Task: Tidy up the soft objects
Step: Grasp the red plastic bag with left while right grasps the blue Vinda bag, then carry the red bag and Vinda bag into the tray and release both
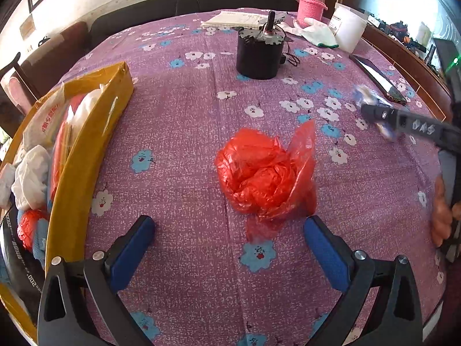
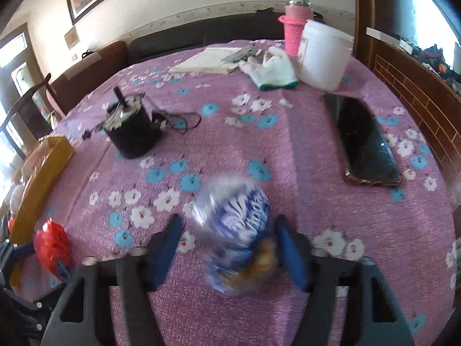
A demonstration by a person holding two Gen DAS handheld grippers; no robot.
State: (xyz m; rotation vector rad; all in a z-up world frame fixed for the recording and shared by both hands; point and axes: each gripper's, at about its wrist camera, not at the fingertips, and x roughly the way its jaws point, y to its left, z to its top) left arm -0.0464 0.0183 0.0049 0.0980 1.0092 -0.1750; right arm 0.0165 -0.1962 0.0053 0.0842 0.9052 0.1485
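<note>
The crumpled red plastic bag (image 1: pixel 265 173) lies on the purple flowered cloth (image 1: pixel 187 132), just ahead of the left gripper (image 1: pixel 229 248), whose 2 blue pads stand wide apart, empty. Light, slippery and springy by the look of it; pinching the bunched middle seems best.

red plastic bag (image 1: pixel 263 173): crumpled, on cloth | blue-white packet (image 2: pixel 236 230): blurred, on cloth

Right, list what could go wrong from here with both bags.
1. The blue-and-white bag sits off-centre between the right gripper jaws, nearer one pad, so a squeeze may slip.
2. The red bag lies ahead of the open left gripper; its loose flap could tear if pinched alone.
</note>
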